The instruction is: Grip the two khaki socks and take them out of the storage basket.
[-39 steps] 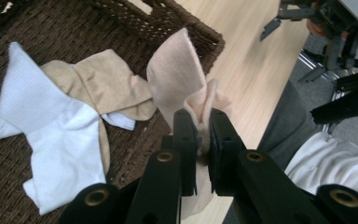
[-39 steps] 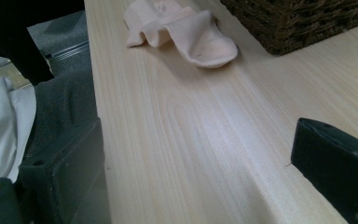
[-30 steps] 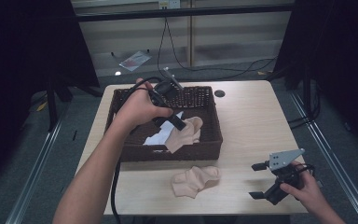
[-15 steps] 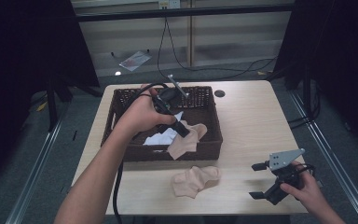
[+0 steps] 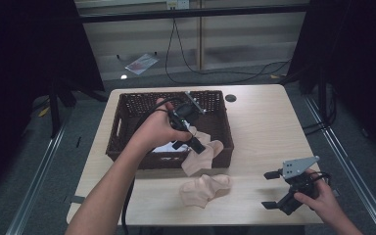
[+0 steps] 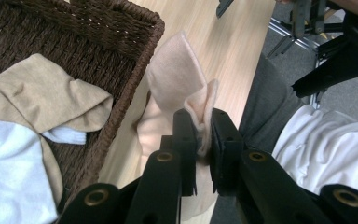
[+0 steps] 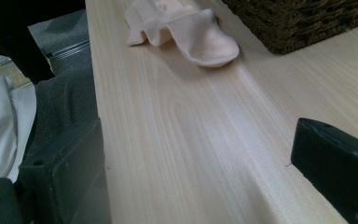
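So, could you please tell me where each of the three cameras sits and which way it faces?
High view: above the person's side, facing forward and down on the pale wooden table; forearms, both grippers.
Left gripper view: rides the left gripper, facing its jaws, shut on a pale pink sock beside the dark brown wicker basket.
Right gripper view: rides the right gripper, looking low along the table.
Shared: the basket.

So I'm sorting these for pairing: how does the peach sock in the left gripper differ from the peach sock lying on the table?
The held sock hangs pinched in the left gripper, draped over the basket's front rim; the table sock lies free, touched by neither gripper. The held sock hangs stretched downward, while the table sock sits crumpled and folded on the table. Both share the same pale peach colour.
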`<state>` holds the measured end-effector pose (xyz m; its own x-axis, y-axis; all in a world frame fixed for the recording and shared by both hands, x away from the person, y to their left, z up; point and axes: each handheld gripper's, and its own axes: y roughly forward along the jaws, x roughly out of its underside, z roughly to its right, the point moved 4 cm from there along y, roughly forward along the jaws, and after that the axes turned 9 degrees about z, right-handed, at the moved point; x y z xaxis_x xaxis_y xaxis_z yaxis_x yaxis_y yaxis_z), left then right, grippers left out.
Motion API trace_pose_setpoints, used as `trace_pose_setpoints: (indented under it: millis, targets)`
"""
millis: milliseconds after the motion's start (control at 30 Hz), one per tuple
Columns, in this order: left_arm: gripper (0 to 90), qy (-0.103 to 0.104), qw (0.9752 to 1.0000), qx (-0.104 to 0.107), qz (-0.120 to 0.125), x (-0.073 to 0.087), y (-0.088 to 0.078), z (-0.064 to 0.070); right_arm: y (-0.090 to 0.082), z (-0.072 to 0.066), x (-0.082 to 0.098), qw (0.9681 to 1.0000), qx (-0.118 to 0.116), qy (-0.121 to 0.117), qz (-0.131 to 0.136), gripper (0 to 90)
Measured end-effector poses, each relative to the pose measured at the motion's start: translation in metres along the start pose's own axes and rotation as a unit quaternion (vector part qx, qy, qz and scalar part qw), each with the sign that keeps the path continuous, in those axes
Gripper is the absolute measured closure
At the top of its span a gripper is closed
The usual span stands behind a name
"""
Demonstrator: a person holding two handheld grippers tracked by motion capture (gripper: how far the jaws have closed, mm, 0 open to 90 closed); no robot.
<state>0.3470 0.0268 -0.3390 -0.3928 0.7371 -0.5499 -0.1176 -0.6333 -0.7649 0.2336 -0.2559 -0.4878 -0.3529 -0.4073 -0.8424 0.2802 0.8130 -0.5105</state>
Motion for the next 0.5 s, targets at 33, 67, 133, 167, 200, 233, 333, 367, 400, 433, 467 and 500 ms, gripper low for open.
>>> trace_pose_setpoints:
  millis: [33, 67, 133, 167, 200, 233, 333, 367, 400, 433, 467, 500]
  targets:
    - [82.5, 0.000, 1.0000, 0.002, -0.001, 0.002, 0.004, 0.000, 0.000, 0.000, 0.000, 1.0000, 0.000, 0.000, 0.000, 2.4]
    - [82.5, 0.000, 1.0000, 0.002, -0.001, 0.002, 0.004, 0.000, 0.000, 0.000, 0.000, 1.0000, 0.000, 0.000, 0.000, 2.4]
    - [82.5, 0.000, 1.0000, 0.006, -0.001, 0.004, 0.008, -0.001, 0.000, 0.000, 0.000, 1.0000, 0.000, 0.000, 0.000, 2.4]
    - [82.5, -0.002, 1.0000, 0.006, -0.003, 0.006, 0.011, -0.002, 0.000, 0.000, 0.000, 1.0000, 0.000, -0.001, 0.000, 2.4]
    - [82.5, -0.003, 1.0000, 0.006, -0.003, 0.007, 0.012, -0.002, 0.000, 0.000, 0.000, 1.0000, 0.000, -0.001, 0.000, 2.4]
    - [81.6, -0.002, 1.0000, 0.005, 0.001, 0.008, 0.014, -0.002, 0.000, 0.000, 0.000, 1.0000, 0.000, 0.000, -0.001, 2.3]
    - [69.7, -0.005, 1.0000, 0.006, 0.005, 0.011, 0.018, -0.004, 0.001, 0.000, 0.000, 1.0000, 0.000, -0.002, -0.001, 2.4]
    - [69.7, -0.007, 0.9999, 0.006, 0.004, 0.013, 0.020, -0.004, 0.001, 0.000, 0.000, 1.0000, 0.000, -0.001, -0.001, 2.3]
    - [66.3, -0.009, 0.9999, 0.005, 0.005, 0.015, 0.023, -0.003, 0.001, 0.000, 0.000, 1.0000, 0.000, -0.001, -0.001, 2.3]
    - [55.2, -0.015, 0.9999, -0.002, 0.009, 0.017, 0.027, -0.003, 0.001, 0.000, 0.000, 1.0000, -0.002, 0.001, -0.001, 2.4]
    - [50.2, -0.015, 0.9999, -0.002, 0.009, 0.017, 0.027, -0.003, 0.001, 0.000, 0.000, 1.0000, -0.002, 0.001, -0.001, 2.4]
    - [50.2, -0.011, 0.9999, -0.007, 0.001, 0.018, 0.028, -0.003, 0.001, 0.000, 0.000, 1.0000, -0.002, 0.002, -0.002, 2.3]
